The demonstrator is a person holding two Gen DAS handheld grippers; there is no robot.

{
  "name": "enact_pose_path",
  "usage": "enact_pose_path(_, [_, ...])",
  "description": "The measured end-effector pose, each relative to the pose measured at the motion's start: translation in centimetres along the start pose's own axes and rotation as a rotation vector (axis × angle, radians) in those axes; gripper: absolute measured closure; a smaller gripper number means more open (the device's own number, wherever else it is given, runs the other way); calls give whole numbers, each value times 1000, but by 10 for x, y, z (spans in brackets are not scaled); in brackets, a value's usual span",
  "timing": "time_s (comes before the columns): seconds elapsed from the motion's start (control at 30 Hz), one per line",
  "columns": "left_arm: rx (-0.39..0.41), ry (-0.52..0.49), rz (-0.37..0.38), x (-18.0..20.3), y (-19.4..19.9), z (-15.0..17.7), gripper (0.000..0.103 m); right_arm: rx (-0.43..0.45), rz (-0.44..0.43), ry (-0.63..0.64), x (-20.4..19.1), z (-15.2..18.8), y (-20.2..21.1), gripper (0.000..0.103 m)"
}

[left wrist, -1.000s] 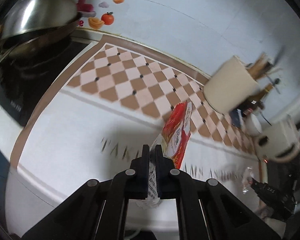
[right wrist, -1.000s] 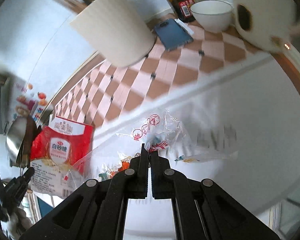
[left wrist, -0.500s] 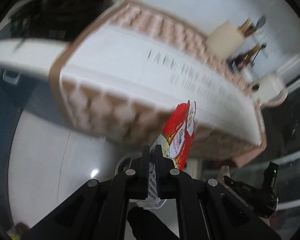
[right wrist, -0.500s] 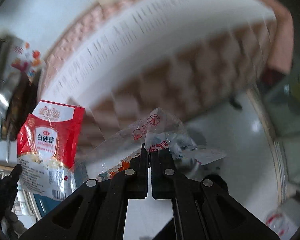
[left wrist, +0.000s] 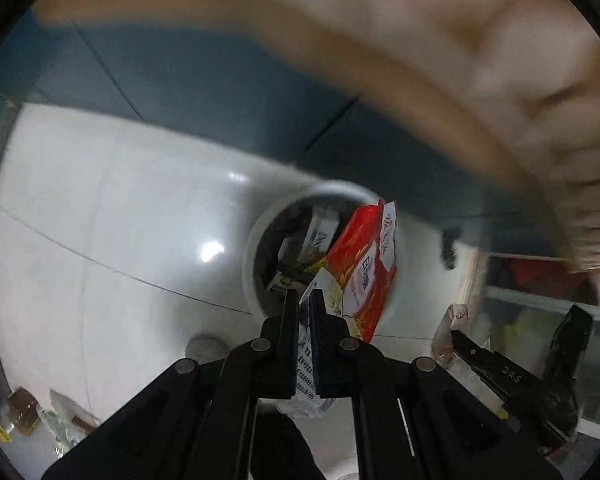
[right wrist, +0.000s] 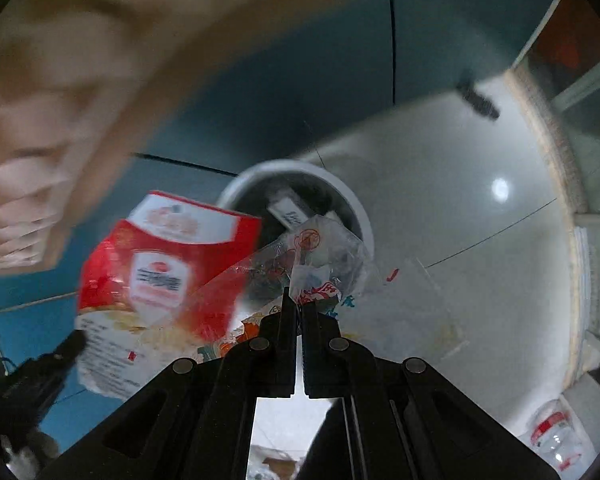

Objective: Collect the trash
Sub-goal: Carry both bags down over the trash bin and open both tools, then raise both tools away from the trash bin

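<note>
My left gripper (left wrist: 304,300) is shut on a red and white sugar packet (left wrist: 364,276), which hangs over a round white trash bin (left wrist: 256,240) on the floor. The same packet (right wrist: 168,264) shows at the left of the right wrist view. My right gripper (right wrist: 299,304) is shut on a clear crinkled plastic bag (right wrist: 324,256) with red print, held above the bin (right wrist: 340,192). Several wrappers lie inside the bin. Both grippers point steeply down. The right gripper (left wrist: 456,336) with its bag appears at the lower right of the left wrist view.
A blurred counter edge (left wrist: 420,80) and blue cabinet fronts (left wrist: 180,64) run above the bin. The floor is glossy white tile (left wrist: 100,220). Small scraps (left wrist: 24,416) lie at the lower left, and a plastic bottle (right wrist: 552,432) lies at the lower right.
Both grippers have dropped from over the counter to just above the floor bin, each still holding its piece of trash. The counter now shows only as a blurred edge at the top.
</note>
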State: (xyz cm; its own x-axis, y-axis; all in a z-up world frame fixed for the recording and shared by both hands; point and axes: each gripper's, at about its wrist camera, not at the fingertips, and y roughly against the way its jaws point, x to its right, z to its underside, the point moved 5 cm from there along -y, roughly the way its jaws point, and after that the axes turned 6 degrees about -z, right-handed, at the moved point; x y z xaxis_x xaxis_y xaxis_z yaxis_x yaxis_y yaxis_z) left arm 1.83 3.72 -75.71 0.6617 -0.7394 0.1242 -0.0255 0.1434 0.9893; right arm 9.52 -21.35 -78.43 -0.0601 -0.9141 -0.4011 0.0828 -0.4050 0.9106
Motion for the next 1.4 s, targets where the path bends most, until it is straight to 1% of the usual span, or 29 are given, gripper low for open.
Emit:
enact_pose_path(0.07, [-31,-29,-15,6,-56,-9,100,-30,12,7,19,-10,-53,101])
enact_pose_path(0.13, [-67,-62,-29,13,-94,-15,99,-56,16,29,29,-18,-94,101])
enact_pose_path(0.2, [-102,-84,-54,15,-121,-19,98,-89,27,65,33,-22,-126,101])
enact_pose_path(0.3, [-89,-130,-80,12,-127,-18,95,-129,39,136,31,-23,-158,101])
enact_pose_path(0.37, [-72,-166,-125,11,-123,-16,95,-149,57,192,26,-22,-167,100])
enact_pose_path(0.43, [-22,-203,-154,10,-112,-16,76,-176,64,220,19,-19,-173,95])
enact_pose_path(0.47, [9,-210,-166,7,-105,-17,45,-184,66,228,18,-18,-173,78])
enact_pose_path(0.5, [38,-215,-183,5,-99,-18,13,-187,70,236,16,-18,-171,54])
enact_pose_path(0.53, [75,-221,-208,3,-89,-18,4,-178,66,244,14,-18,-167,44])
enact_pose_path(0.57, [93,-224,-225,1,-83,-18,1,-168,61,255,10,-18,-162,26])
enact_pose_path(0.6, [103,-231,-242,-1,-76,-17,1,-163,61,265,7,-18,-157,13])
enact_pose_path(0.63, [107,-235,-254,-2,-71,-15,1,-155,71,276,4,-18,-151,10])
enact_pose_path(0.7, [115,-242,-265,-4,-61,-12,1,-123,115,307,1,-21,-134,1])
enact_pose_path(0.73, [120,-245,-272,-4,-52,-7,1,-105,142,318,-1,-20,-125,0])
enact_pose_path(0.83, [139,-254,-297,5,-30,6,0,-44,212,355,-6,-17,-91,0])
enact_pose_path(0.9, [146,-251,-285,10,-4,20,0,0,259,383,-12,-11,-64,0])
enact_pose_path(0.97, [152,-251,-285,15,24,36,0,11,264,392,-20,-2,-36,0])
enact_pose_path(1.0, [156,-253,-284,19,39,43,0,19,267,394,-25,4,-16,0])
enact_pose_path(1.07, [168,-253,-284,25,76,60,0,41,279,411,-35,14,22,0])
enact_pose_path(1.13, [178,-236,-267,28,113,72,0,71,284,423,-47,28,67,0])
enact_pose_path(1.17, [190,-230,-259,31,138,79,0,81,286,426,-55,34,84,0])
enact_pose_path(1.27, [239,-229,-235,41,207,95,0,122,276,436,-75,58,161,0])
enact_pose_path(1.3, [252,-232,-228,43,226,99,0,135,275,441,-82,64,179,0])
enact_pose_path(1.37, [279,-241,-209,46,273,111,0,174,263,451,-99,82,232,0])
enact_pose_path(1.4, [293,-249,-202,48,294,117,0,188,261,454,-108,89,250,0])
